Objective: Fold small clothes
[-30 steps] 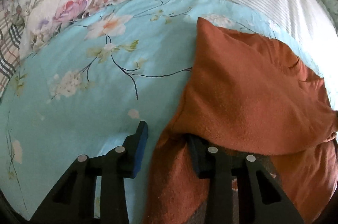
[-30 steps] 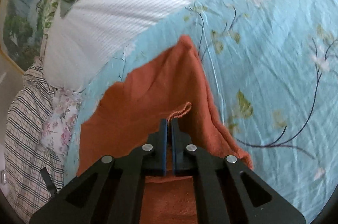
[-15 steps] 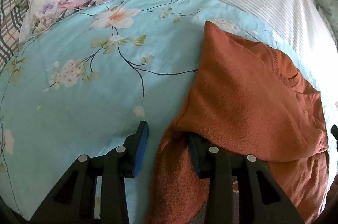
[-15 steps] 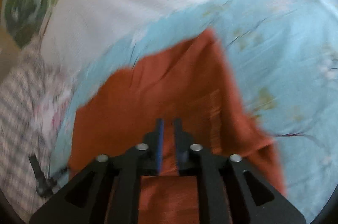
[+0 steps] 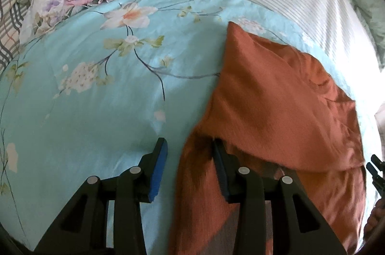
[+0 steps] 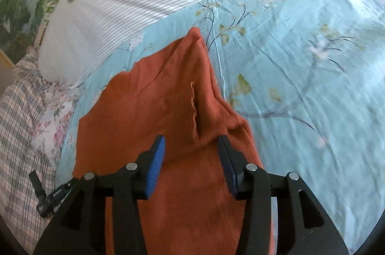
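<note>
No readable text, small white lettering on a black device, too blurred to read

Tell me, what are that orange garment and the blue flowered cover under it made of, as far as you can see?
The orange garment looks like a soft knit or fleece: matte, with a fuzzy nap and a thick stitched seam. The blue flowered cover looks like smooth woven cotton or a blend, with a faint sheen, fine creases and a printed pattern. The exact fibres cannot be told from the pictures.

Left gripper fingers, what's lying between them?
In the left wrist view, the orange garment's left edge and a strip of blue floral bedsheet.
</note>
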A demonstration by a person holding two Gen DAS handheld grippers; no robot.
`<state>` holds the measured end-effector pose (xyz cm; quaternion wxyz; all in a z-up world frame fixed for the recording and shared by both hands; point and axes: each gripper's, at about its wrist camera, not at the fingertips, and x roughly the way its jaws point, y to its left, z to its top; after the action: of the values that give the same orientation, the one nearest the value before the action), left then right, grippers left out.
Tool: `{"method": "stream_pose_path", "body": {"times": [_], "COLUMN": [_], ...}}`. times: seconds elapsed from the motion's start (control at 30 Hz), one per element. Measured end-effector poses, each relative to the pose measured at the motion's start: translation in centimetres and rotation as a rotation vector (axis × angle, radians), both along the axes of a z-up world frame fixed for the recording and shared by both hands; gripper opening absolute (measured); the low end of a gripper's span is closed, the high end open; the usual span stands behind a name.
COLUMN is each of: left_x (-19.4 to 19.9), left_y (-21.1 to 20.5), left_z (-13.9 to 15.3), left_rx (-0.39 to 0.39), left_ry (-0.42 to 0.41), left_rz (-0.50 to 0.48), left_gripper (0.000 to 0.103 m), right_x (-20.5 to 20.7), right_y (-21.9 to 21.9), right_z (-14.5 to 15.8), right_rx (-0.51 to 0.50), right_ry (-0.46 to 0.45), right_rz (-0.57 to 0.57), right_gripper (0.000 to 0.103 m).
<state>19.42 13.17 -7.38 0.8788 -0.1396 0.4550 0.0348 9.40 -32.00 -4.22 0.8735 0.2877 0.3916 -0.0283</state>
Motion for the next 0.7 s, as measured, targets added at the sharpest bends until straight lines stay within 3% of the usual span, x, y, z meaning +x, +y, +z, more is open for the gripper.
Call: {"method": "stream_pose_path", "body": {"times": [0.13,0.27,0.37,0.53,0.63,0.7], "left_x": [-2.7,-5.6,-8.2,-12.4,-15.4,-17.3], "left_y": [-0.2,-0.3,-0.2,-0.7,-1.3,-1.4], "left_z": [0.1,0.3,0.5,-0.3,-0.3,-0.4], "left_rx": [-0.030,-0.034,-0.091,-0.138,-0.127,-0.173], "left_ry": [0.015,0.031,0.036,0.057,0.042,0.041], "left_rz": [-0.073,-0.134,-0.185,-0.255,-0.286,-0.314], "left_gripper": [0.052,0.053,0.059,0.063,0.068,0.072], "right_x": [-3.7,-6.9,-9.3,-12.3,-13.8,-14.8], "right_y": [0.0,-0.7,-1.7,-1.8,-0.3,0.7], "right_z": [-0.1,-0.3,-0.8,-2.8,-3.3,-3.5], "right_rx": [-0.018,-0.008,0.001,0.133,0.209,0.249], "right_ry": [0.026,0.026,0.039,0.044,0.024,0.006], "right_rz": [0.046,0.041,0.033,0.107,0.215,0.281], "right_gripper": [0.050,0.051,0.053,0.054,0.054,0.054]}}
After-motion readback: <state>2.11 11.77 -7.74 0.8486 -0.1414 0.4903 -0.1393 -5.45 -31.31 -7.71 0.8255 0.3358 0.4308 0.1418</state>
